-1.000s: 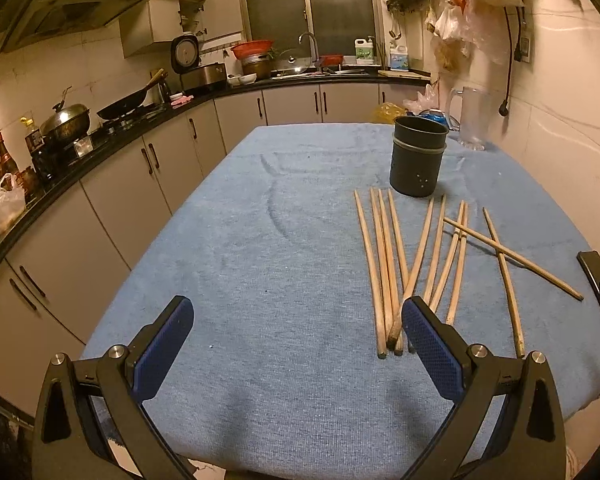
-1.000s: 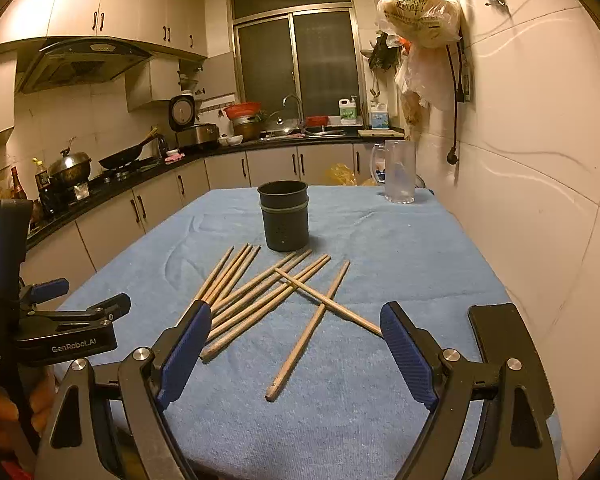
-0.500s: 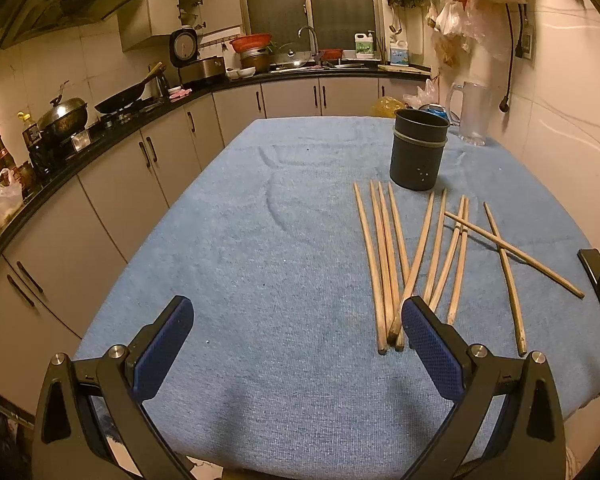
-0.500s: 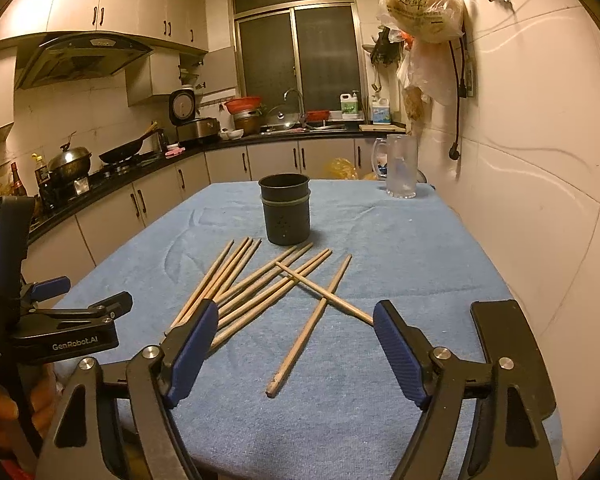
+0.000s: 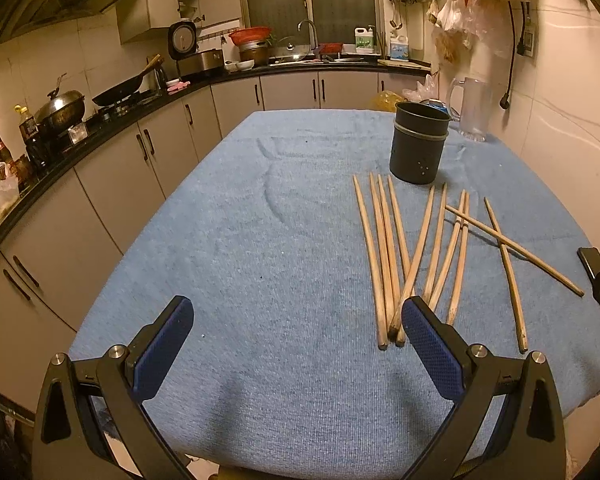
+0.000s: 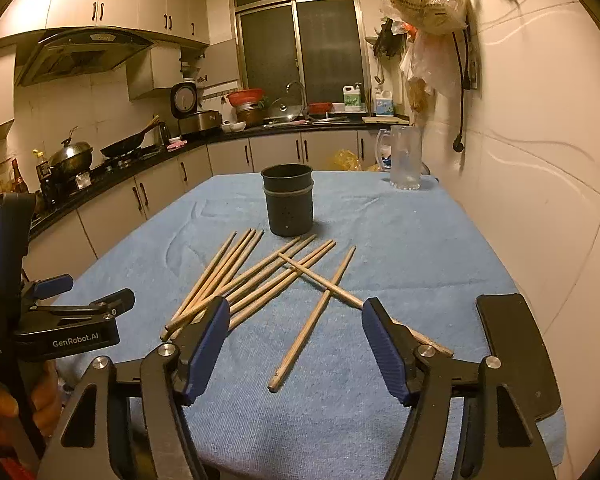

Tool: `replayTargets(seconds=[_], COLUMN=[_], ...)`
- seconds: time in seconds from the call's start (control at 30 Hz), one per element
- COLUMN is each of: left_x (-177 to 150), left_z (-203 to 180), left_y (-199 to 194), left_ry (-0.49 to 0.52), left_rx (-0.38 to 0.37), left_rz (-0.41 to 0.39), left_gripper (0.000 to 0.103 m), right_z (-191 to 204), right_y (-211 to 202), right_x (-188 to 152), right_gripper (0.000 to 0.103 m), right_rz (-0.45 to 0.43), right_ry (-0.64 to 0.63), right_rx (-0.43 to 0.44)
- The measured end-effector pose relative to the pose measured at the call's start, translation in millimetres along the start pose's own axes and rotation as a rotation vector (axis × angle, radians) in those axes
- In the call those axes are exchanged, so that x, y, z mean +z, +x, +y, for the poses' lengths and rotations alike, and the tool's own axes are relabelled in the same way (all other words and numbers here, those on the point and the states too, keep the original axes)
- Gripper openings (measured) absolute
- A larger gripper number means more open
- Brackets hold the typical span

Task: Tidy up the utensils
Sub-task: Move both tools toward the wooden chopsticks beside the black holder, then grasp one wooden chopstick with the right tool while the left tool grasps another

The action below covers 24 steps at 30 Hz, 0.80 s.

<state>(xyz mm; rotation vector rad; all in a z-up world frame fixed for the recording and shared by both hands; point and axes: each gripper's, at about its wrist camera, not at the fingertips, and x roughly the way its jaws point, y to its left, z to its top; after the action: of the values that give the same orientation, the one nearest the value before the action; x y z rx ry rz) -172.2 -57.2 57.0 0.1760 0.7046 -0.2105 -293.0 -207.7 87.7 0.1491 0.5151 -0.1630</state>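
Several wooden chopsticks [image 5: 384, 264] lie loose on the blue-clothed table [image 5: 240, 240], some crossed over each other. Just behind them stands a dark, empty cylindrical holder [image 5: 418, 144]. My left gripper [image 5: 296, 316] hovers open near the table's front edge, with the chopstick ends just left of its right pad. In the right wrist view the chopsticks [image 6: 240, 276] fan out in front of the holder [image 6: 288, 206]. My right gripper [image 6: 296, 308] is open and its jaws are closing. One chopstick's near end [image 6: 296, 356] lies on the cloth between them, untouched by the pads.
A clear glass pitcher [image 6: 406, 160] stands at the table's far right corner by the wall. A hand [image 6: 40, 396] holds the left gripper's handle at the left of the right wrist view. Kitchen counters [image 5: 112, 128] with pans run along the left.
My right gripper's jaws have drawn closer together. The left gripper's jaws are as wide as before, and the chopsticks and holder have not moved.
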Motion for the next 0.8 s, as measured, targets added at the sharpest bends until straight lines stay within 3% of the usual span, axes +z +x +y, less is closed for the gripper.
replayTargets(seconds=[0.37, 0.63, 0.8], left_x=[-0.5, 28.3, 51.6], left_z=[0.4, 12.6, 16.6], left_y=[7.4, 20.9, 46.9], left_ry=[0.018, 0.046, 0.053], left_rx=[-0.056, -0.081, -0.156], left_rz=[0.045, 0.060, 0.158], left_gripper=[0.103, 0.102, 0.080], right_z=[-1.0, -9.4, -12.2], right_y=[13.7, 51.7, 87.3], right_x=[1.7, 42.2, 70.9], right_gripper=[0.055, 0.047, 0.039], right_rz=[0.064, 0.192, 0.271], right_ry=[-0.007, -0.100, -0.197], right_rx=[0.034, 0.084, 0.102])
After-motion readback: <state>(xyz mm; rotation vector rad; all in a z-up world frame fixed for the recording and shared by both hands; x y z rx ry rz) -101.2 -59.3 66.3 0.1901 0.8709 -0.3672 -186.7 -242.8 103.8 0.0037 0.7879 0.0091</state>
